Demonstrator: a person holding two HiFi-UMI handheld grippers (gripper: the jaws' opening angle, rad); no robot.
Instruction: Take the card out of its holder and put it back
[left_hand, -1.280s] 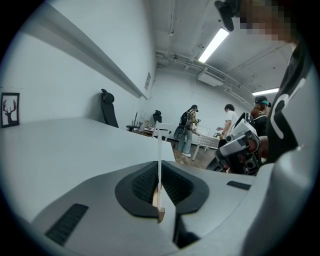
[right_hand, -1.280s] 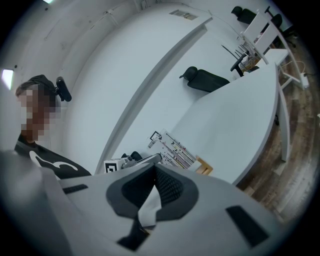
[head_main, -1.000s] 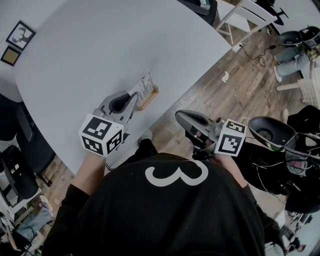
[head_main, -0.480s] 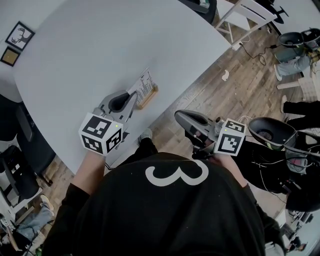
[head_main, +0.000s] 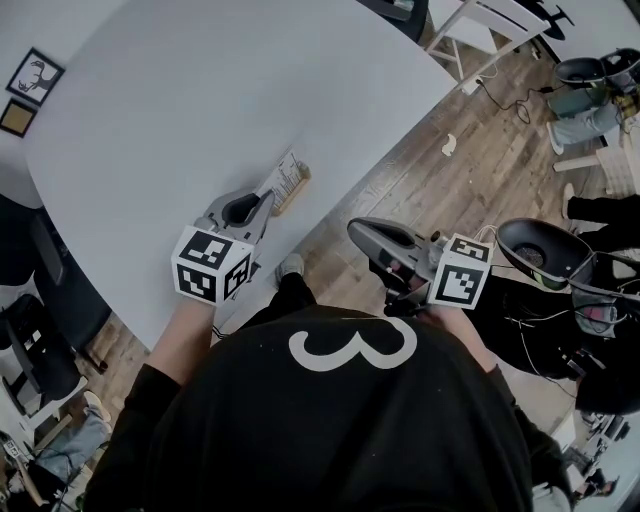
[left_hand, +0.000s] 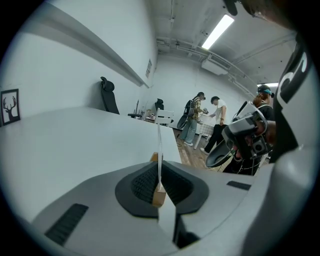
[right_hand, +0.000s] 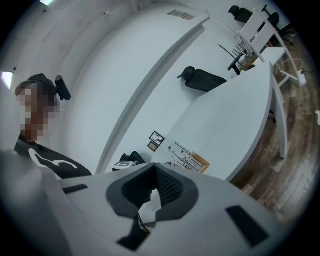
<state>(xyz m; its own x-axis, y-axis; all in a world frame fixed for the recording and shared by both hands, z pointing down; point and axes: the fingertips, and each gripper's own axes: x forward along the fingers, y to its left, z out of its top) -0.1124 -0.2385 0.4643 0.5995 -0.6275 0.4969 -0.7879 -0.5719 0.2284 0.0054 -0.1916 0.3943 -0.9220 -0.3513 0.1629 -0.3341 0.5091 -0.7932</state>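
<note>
Card: upright in its wooden holder, close to the near edge of the table; not yet lifted out.
Left gripper: jaws spread, one on each side of the card, and neither pad seems to press it. It is lined up with the card's plane, so that, I judge, closing would pinch both faces.
Right gripper: held off the table over the floor, jaws a little apart with nothing between them. It is probably waiting until the holder needs steadying.
Left gripper view: shows the card edge-on, a thin line rising from the holder between the pads. The head view cannot confirm this alignment.
Right gripper view: shows the card's printed face, well apart from that gripper.
</note>
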